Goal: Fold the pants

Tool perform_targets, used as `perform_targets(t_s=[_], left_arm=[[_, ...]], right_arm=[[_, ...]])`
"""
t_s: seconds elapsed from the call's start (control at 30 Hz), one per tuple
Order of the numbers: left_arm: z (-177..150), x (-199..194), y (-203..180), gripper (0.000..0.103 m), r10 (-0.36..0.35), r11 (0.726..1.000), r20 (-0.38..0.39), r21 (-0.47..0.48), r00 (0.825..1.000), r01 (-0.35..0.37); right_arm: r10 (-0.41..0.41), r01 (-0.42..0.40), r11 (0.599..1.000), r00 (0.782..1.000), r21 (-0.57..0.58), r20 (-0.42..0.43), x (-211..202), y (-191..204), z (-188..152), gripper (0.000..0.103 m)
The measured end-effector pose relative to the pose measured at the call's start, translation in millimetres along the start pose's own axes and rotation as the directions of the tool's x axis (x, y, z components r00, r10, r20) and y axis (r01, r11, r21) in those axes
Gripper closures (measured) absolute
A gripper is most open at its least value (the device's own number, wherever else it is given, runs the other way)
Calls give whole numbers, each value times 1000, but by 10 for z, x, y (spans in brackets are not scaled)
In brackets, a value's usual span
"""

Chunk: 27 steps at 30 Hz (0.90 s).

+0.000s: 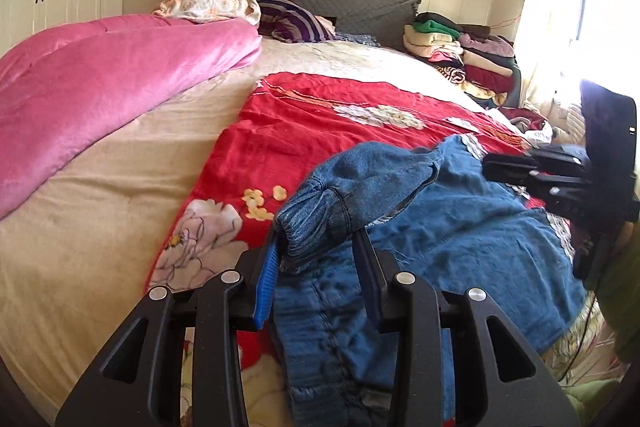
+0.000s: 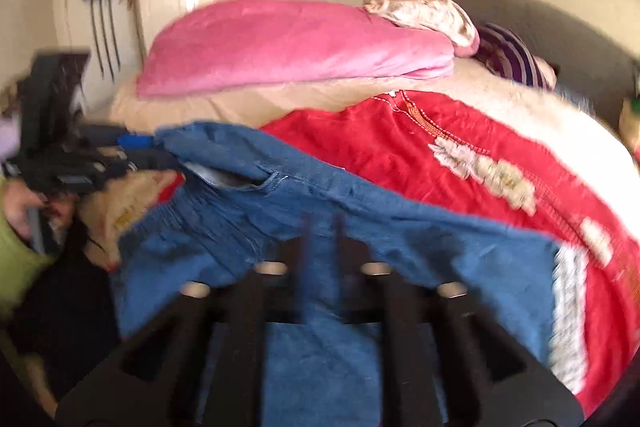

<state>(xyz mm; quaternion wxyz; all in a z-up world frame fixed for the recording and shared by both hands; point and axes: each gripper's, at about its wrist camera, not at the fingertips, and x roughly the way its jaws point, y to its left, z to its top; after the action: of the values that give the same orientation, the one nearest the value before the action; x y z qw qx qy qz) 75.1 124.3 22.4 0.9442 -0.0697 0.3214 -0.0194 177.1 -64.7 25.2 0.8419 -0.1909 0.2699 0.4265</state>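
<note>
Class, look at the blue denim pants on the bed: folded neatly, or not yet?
Not yet folded. The pants lie rumpled on the red blanket, elastic waistband lifted between the left tongs.

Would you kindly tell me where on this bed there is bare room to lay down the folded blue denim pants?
The cream bedsheet lies bare between the pink plush quilt and the red floral cloth; the red cloth's far half is free too. It is crowded at the stacked clothes pile by the window, and near the blue denim pants.
</note>
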Motion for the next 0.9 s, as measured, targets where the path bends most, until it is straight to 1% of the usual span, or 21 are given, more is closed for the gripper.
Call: perform_targets(t_s=[0.03, 0.07, 0.1, 0.13, 0.17, 0.2, 0.23, 0.3, 0.33, 0.4, 0.43, 0.47, 0.53, 0.57, 0.63, 0.7, 0.8, 0.83, 0.87, 0.9], left_arm=[[-20, -27, -6, 70, 4, 1000, 2, 0, 1000, -4], [-32, -53, -7, 77, 5, 1000, 7, 0, 1000, -5], [-47, -88, -1, 78, 4, 1000, 12, -5, 1000, -3], [-56, -108, 6, 78, 3, 1000, 15, -9, 1000, -3], [-67, -122, 15, 78, 3, 1000, 15, -13, 1000, -3], [-72, -121, 17, 78, 2, 1000, 10, -16, 1000, -2], [-84, -97, 27, 78, 5, 1000, -3, -18, 1000, -5], [-116, -74, 24, 78, 11, 1000, -17, -15, 1000, -11], [-121, -64, 19, 77, 15, 1000, -23, -2, 1000, -16], [-105, -47, 25, 60, 45, 999, -22, 25, 999, -44], [-72, -12, 51, 45, 55, 998, -29, 36, 998, -54], [-37, 34, 93, 40, 57, 998, -39, 35, 998, -56], [50, 176, 226, 38, 59, 998, -72, 17, 996, -58], [89, 250, 286, 31, 57, 998, -86, 6, 995, -56], [193, 448, 427, 26, 52, 998, -114, -15, 992, -54], [254, 620, 510, 25, 42, 998, -143, -33, 989, -47], [319, 938, 616, 25, -16, 996, -185, -89, 983, -1], [314, 1015, 638, 27, -21, 995, -198, -103, 980, 1], [302, 1104, 655, 34, -27, 994, -215, -113, 976, 2], [283, 1165, 655, 45, -30, 993, -221, -118, 975, 3]], right_arm=[[-25, 25, 999, 1000, -30, -6, 27, 15, 17, 51], [-25, 24, 997, 1000, -68, -18, 62, 35, 32, 47], [-34, 31, 994, 999, -106, -21, 90, 60, 45, 47], [-68, 63, 985, 997, -160, -23, 149, 89, 64, 46], [-85, 76, 978, 996, -196, -37, 210, 105, 74, 46], [-100, 83, 969, 993, -232, -60, 294, 112, 89, 42], [-115, 86, 960, 989, -268, -95, 413, 110, 94, 42], [-146, 96, 946, 979, -309, -142, 624, 69, 72, 42], [-136, 81, 949, 977, -306, -161, 674, 48, 62, 42], [-149, 92, 947, 975, -308, -167, 775, -6, 69, 42], [-144, 87, 949, 975, -303, -172, 797, -33, 74, 42], [-143, 88, 952, 975, -293, -172, 831, -70, 97, 42], [-130, 83, 963, 977, -257, -171, 883, -138, 143, 41], [-122, 80, 969, 979, -235, -166, 907, -186, 177, 41], [-103, 70, 979, 981, -193, -164, 960, -254, 240, 38], [-85, 57, 985, 982, -164, -166, 1032, -323, 297, 37], [-75, 48, 987, 981, -152, -178, 1145, -370, 349, 36], [-74, 45, 988, 980, -151, -187, 1204, -396, 370, 36], [-74, 45, 987, 979, -153, -191, 1232, -402, 377, 36], [-72, 42, 987, 978, -155, -195, 1260, -407, 387, 36]])
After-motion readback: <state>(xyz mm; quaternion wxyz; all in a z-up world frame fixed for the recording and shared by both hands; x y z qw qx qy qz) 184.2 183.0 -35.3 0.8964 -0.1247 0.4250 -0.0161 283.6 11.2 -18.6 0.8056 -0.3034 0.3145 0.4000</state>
